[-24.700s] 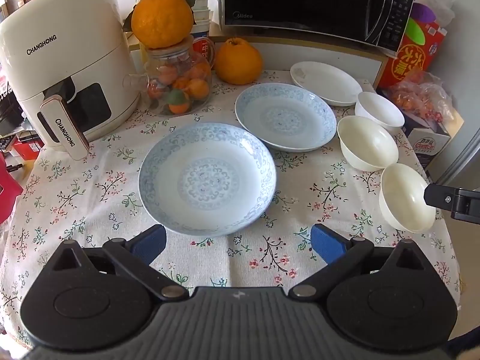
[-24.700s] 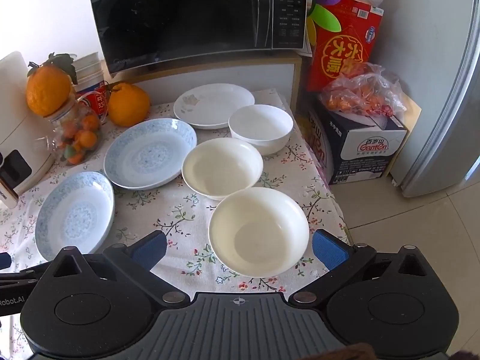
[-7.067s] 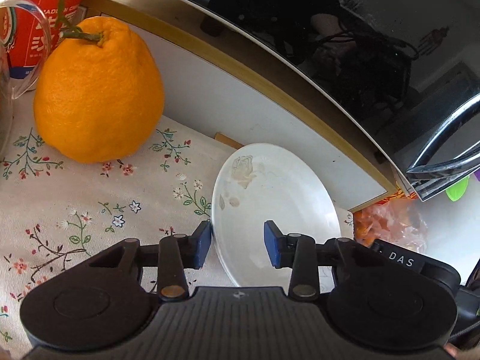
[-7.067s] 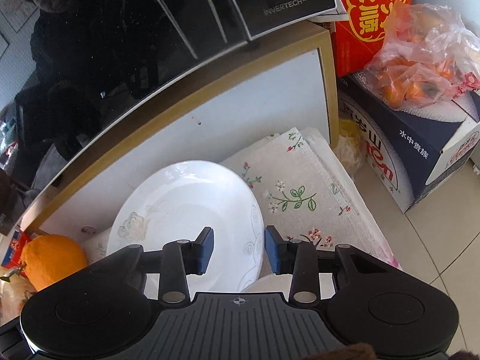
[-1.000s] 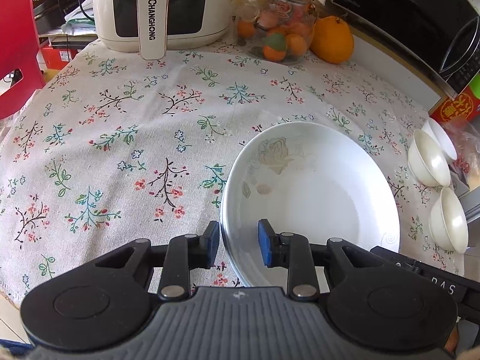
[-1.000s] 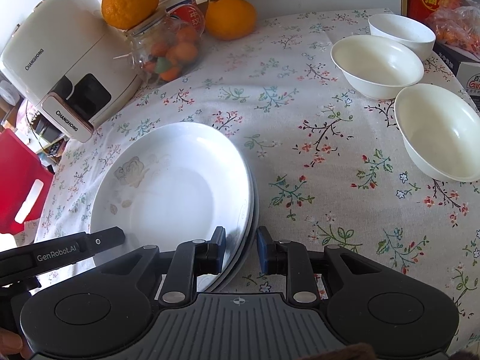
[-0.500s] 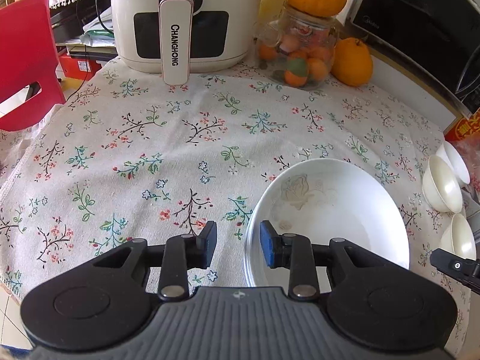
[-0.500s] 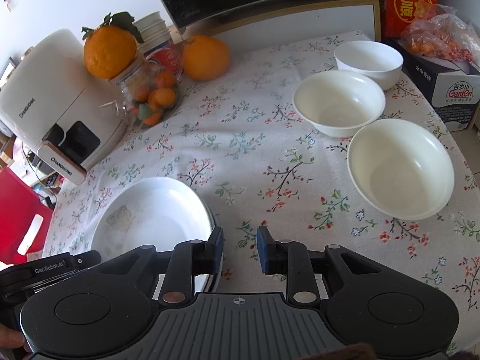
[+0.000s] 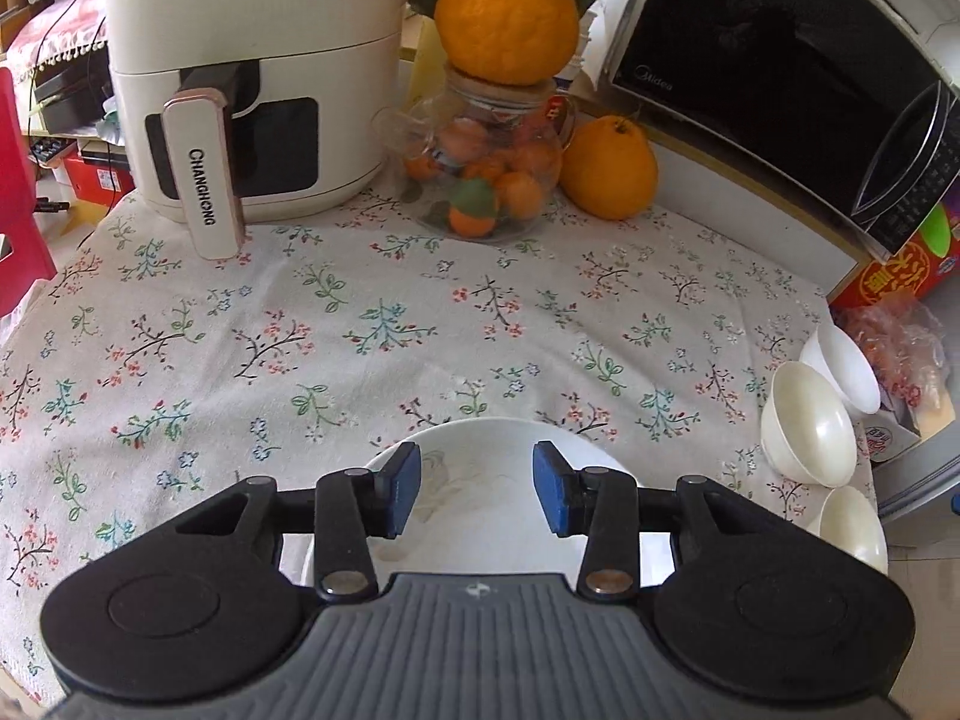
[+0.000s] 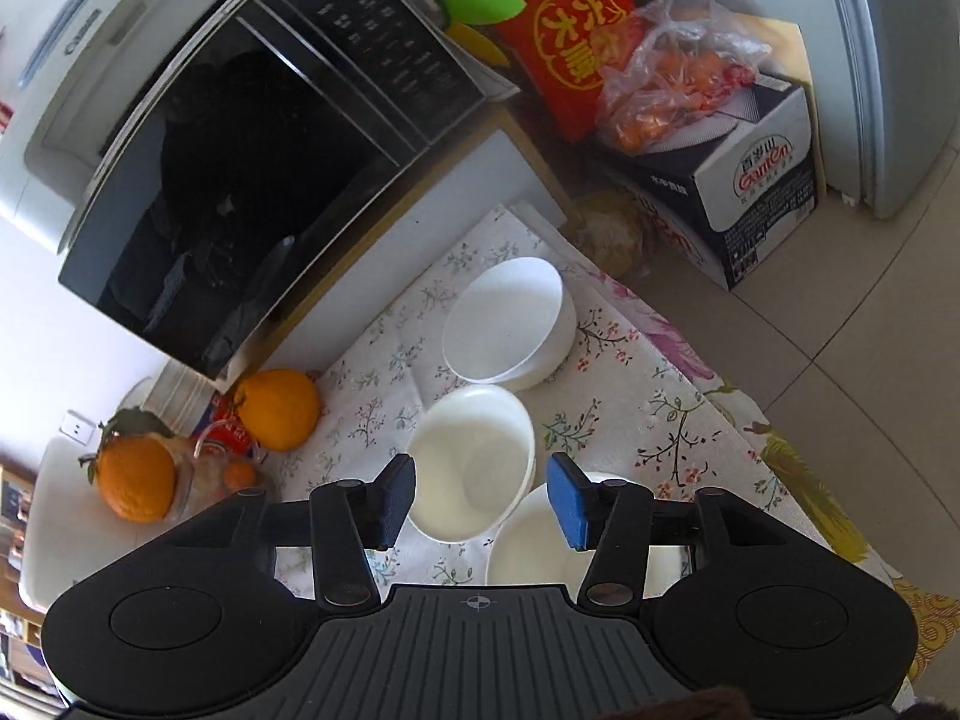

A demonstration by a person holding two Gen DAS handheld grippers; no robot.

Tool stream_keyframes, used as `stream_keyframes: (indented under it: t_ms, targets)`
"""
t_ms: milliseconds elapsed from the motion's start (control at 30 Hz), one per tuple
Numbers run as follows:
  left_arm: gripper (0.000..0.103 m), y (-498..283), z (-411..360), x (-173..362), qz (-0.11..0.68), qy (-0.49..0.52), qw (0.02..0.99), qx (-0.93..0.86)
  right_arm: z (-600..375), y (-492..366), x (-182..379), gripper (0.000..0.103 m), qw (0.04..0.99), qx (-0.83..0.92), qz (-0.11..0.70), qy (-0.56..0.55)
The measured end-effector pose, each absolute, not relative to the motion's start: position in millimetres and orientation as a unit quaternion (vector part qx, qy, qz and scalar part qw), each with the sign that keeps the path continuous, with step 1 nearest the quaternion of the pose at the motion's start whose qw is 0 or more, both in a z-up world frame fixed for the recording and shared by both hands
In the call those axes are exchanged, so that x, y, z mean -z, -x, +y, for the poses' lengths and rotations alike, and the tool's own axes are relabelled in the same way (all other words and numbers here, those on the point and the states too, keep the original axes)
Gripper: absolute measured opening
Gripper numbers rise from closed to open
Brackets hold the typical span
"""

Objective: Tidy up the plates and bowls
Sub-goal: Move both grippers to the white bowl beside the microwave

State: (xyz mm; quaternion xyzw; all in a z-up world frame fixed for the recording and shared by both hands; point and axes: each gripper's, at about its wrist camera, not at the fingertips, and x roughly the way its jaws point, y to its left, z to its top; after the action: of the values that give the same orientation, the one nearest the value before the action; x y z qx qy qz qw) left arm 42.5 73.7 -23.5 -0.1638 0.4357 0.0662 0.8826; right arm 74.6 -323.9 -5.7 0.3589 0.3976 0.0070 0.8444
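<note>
The left gripper [image 9: 474, 495] has its blue-padded fingers [image 9: 401, 497] spread apart, holding nothing, and it hangs above the near part of a white plate [image 9: 480, 468] that lies flat on the flowered tablecloth [image 9: 360, 324]. A faint flower print shows on the plate between the pads (whether other plates lie under it cannot be told from here, since the gripper body covers its near half). Off to the right of that plate, near the table edge, three white bowls stand in a line: the far bowl [image 9: 846, 372], the middle bowl [image 9: 807, 426] and the near bowl [image 9: 852, 528], each close beside the next.

The right gripper [image 10: 480, 498] is also wide open and empty. Between its fingers sits the middle bowl [image 10: 474, 468], upright on the cloth; the near bowl [image 10: 534, 546] is partly hidden under the right-hand finger, its rim just beside the middle one. The far bowl [image 10: 510, 318] stands past them, close to the corner of the white cabinet [image 10: 420, 228].

Further out, at the back of the table, a cream air fryer [image 9: 252, 78] stands on the left, next to it a glass jar of small oranges [image 9: 486, 174] with a large orange [image 9: 507, 18] resting on its lid, and another orange [image 9: 609, 171] just beside the jar. A black microwave [image 9: 780, 78] sits on the cabinet behind. Beyond the table edge there is a red box [image 10: 570, 42] and a plastic bag of fruit [image 10: 672, 72] lying on a cardboard carton [image 10: 756, 192].
</note>
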Motion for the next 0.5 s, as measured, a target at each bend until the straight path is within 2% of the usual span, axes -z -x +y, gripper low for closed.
stream_keyframes:
  t_ms: [100,233,500]
  targets:
    - [0.056,-64,51,16,0.426,0.157,0.889,-0.052,-330,-95,13,0.049,0.841,0.015,0.410,-0.353]
    - [0.061,-95,15,13,0.415,0.139,0.899,-0.033,-342,-120,28,0.050,0.832,0.032,0.427,-0.353]
    - [0.070,-161,-61,34,0.435,0.167,0.885,0.013,-358,-154,54,0.050,0.831,0.066,0.436,-0.339]
